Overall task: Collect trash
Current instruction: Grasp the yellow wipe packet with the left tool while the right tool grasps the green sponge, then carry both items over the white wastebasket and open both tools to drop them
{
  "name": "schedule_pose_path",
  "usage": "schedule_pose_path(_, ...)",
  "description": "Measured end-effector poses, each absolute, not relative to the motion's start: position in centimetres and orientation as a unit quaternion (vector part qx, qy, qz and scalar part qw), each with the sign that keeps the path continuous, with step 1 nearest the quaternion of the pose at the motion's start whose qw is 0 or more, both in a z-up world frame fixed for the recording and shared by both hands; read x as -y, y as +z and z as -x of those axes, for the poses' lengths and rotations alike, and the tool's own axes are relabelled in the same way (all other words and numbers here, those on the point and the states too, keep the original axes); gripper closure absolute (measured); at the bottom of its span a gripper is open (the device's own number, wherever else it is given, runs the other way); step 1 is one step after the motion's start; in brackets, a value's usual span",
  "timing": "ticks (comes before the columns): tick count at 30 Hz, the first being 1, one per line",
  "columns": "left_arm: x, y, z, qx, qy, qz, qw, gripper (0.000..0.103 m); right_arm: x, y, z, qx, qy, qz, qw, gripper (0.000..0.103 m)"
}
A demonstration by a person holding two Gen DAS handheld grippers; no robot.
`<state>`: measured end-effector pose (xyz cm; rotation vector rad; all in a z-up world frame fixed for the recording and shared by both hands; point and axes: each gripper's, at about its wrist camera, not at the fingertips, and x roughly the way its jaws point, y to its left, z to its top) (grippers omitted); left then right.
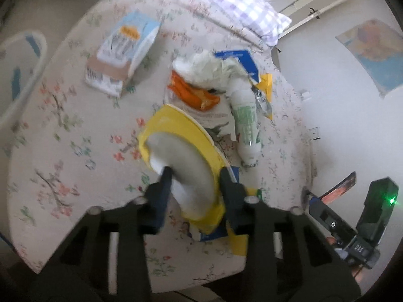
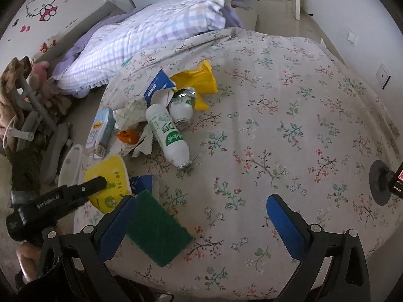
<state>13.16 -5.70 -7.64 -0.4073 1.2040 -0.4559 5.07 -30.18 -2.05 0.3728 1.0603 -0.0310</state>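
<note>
My left gripper point(image 1: 195, 178) is shut on a yellow and white package point(image 1: 181, 148), which stands tilted on the floral bed sheet point(image 1: 63, 136). The right wrist view shows the same package point(image 2: 110, 183) under a black left finger point(image 2: 95, 182). Beyond it lies a trash pile: a white bottle with a green label point(image 1: 245, 120) point(image 2: 167, 133), crumpled tissue point(image 1: 209, 68), an orange wrapper point(image 1: 194, 93), blue and yellow packaging point(image 2: 196, 78) and a carton point(image 1: 123, 50). My right gripper point(image 2: 201, 209) hangs open over the sheet, its left finger above a green scouring pad point(image 2: 158, 231).
A checked purple quilt point(image 2: 141, 40) covers the far side of the bed. A white tub point(image 2: 70, 166) and plush toys point(image 2: 40, 75) sit on the floor to the left. A black stand with a phone point(image 2: 382, 183) is at the bed's right edge.
</note>
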Motion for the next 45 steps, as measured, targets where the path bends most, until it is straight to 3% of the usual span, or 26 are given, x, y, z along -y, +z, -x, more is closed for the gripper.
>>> schedule_pose_path(11, 2.3, -3.6, -11.8, -0.500, -0.201, 0.165, 0.826, 0.072, 25.2, -4.5, -5.5, -0.552, 0.057, -0.142, 0.820, 0.000)
schedule_pose_path(18, -0.4, -3.2, -11.2, -0.492, -0.186, 0.161, 0.835, 0.073, 22.9, -6.8, -6.2, -0.585, 0.073, -0.118, 0.799, 0.006)
schedule_pose_path(20, -1.4, -3.0, -11.0, -0.492, -0.183, 0.164, 0.835, 0.073, 22.5, -7.3, -6.4, -0.590, 0.072, -0.109, 0.797, 0.009)
schedule_pose_path(25, -3.5, -2.8, -10.3, -0.490, -0.168, 0.163, 0.840, 0.073, 21.0, -7.7, -7.2, -0.593, 0.061, -0.076, 0.799, 0.031)
schedule_pose_path(27, -4.2, -3.0, -10.3, -0.495, -0.159, 0.156, 0.840, 0.073, 21.0, -7.1, -7.3, -0.586, 0.060, -0.077, 0.804, 0.033)
schedule_pose_path(36, -7.5, -1.4, -11.2, -0.490, -0.109, 0.131, 0.855, 0.073, 20.7, -2.4, -8.6, -0.526, 0.070, -0.093, 0.842, 0.034)
schedule_pose_path(45, -11.7, -1.3, -14.0, -0.450, -0.041, 0.114, 0.885, 0.073, 15.3, -1.0, -12.7, -0.488, 0.137, -0.117, 0.854, 0.034)
